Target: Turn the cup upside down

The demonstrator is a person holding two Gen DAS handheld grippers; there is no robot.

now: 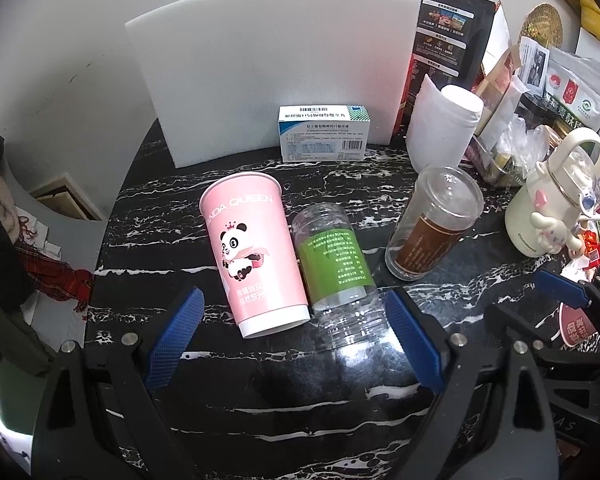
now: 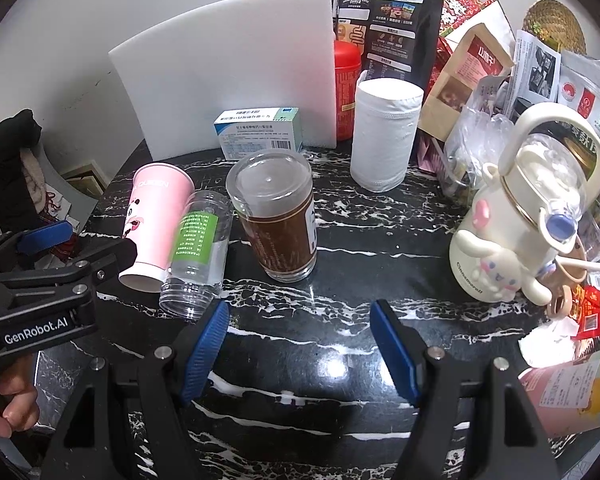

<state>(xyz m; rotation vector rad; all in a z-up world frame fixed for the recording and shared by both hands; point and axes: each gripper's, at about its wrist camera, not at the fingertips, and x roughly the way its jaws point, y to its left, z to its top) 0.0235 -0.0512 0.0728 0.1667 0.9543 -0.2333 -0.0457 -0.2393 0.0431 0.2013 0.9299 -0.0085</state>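
A pink paper cup with a panda print stands upright on the black marble table; it also shows in the right wrist view. A clear jar with a green label stands against its right side, also in the right wrist view. My left gripper is open, its blue pads on either side of the cup and jar, just in front of them, touching neither. My right gripper is open and empty, in front of a clear jar with a brown label.
A white foam board stands at the back with a medicine box before it. A white paper roll, a cream character bottle and several food bags crowd the right side. The brown-label jar also shows in the left wrist view.
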